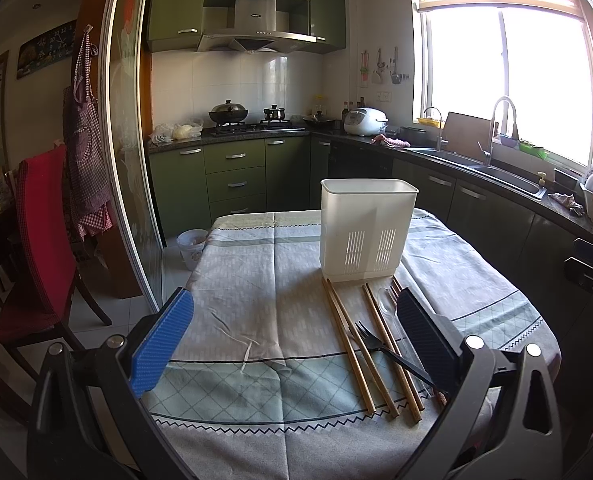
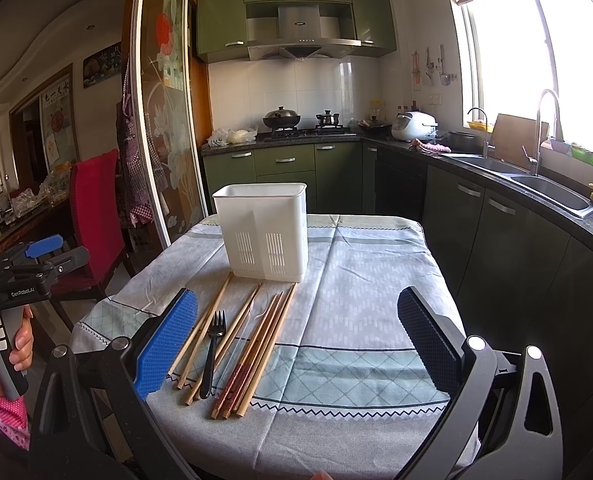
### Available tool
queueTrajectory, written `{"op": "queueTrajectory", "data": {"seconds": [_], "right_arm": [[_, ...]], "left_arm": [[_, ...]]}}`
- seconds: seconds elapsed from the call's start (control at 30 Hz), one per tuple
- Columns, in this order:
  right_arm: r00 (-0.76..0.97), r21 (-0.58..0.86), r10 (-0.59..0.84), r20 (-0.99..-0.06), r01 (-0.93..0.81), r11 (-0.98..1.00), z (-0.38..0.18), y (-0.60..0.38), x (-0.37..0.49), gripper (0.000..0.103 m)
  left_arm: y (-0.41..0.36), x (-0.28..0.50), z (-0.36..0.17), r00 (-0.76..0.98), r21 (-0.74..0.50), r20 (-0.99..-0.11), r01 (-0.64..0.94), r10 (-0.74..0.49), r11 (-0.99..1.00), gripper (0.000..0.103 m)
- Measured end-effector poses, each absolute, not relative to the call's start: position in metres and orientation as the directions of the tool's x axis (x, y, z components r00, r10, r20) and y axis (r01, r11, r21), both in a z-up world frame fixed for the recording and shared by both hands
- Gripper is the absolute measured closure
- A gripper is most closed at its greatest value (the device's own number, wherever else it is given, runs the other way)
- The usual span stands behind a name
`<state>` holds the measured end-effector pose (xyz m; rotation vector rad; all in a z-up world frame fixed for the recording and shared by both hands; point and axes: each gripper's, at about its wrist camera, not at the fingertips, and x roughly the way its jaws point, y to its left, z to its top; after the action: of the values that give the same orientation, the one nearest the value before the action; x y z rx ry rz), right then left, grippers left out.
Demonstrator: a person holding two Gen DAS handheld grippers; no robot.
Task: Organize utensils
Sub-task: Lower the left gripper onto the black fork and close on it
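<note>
Chopsticks [image 2: 232, 344] and a black fork [image 2: 212, 350] are lying mid-frame before the white holder [image 2: 264, 232]. Both grippers [image 1: 296, 344] [image 2: 296, 344] are being held open, empty. Only the right view is showing a hand [image 2: 14, 344] at lower left.

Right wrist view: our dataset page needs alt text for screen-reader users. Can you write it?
Open right gripper hovers over a cloth-covered table where wooden chopsticks and a black fork lie before an upright white utensil holder, in a green kitchen.
</note>
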<state>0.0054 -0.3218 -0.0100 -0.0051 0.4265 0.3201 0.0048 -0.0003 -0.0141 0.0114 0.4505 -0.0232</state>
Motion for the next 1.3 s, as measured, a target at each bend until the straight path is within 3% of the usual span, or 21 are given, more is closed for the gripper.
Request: {"op": "queueTrajectory", "data": {"seconds": [0.23, 0.4, 0.63, 0.97, 1.03, 1.1, 1.13, 1.3], "right_arm": [[0.82, 0.081, 0.311, -0.48, -0.312, 0.947, -0.017, -0.324, 0.029, 0.004], [0.732, 0.098, 0.291, -0.616, -0.296, 0.95, -0.029, -0.329, 0.071, 0.004], [0.586, 0.114, 0.275, -0.762, -0.296, 0.948, -0.051, -0.33, 0.126, 0.004], [0.546, 0.165, 0.305, -0.78, -0.291, 0.942, -0.055, -0.332, 0.147, 0.004], [0.542, 0.164, 0.309, -0.782, -0.298, 0.94, -0.055, -0.33, 0.148, 0.004], [0.54, 0.162, 0.311, -0.782, -0.307, 0.938, -0.056, -0.327, 0.148, 0.004], [0.538, 0.162, 0.314, -0.782, -0.311, 0.936, -0.056, -0.326, 0.149, 0.004], [0.532, 0.158, 0.329, -0.78, -0.342, 0.926, -0.057, -0.32, 0.148, 0.004]], "left_arm": [[-0.006, 0.017, -0.019, 0.878, 0.012, -0.478, 0.027, -0.018, 1.0, 0.006], [-0.01, 0.059, -0.03, 0.78, -0.027, -0.624, 0.03, -0.041, 0.999, 0.006], [-0.027, 0.119, -0.061, 0.573, -0.168, -0.796, 0.103, -0.197, 0.98, 0.006], [-0.068, 0.134, -0.081, 0.483, -0.165, -0.854, 0.101, -0.193, 0.981, 0.006], [-0.074, 0.134, -0.084, 0.478, -0.172, -0.858, 0.079, -0.189, 0.982, 0.01], [-0.078, 0.136, -0.088, 0.457, -0.185, -0.868, 0.063, -0.193, 0.981, 0.028], [-0.08, 0.137, -0.091, 0.442, -0.193, -0.875, 0.054, -0.197, 0.98, 0.031], [-0.084, 0.141, -0.109, 0.369, -0.232, -0.905, -0.004, -0.214, 0.973, 0.032]]}}
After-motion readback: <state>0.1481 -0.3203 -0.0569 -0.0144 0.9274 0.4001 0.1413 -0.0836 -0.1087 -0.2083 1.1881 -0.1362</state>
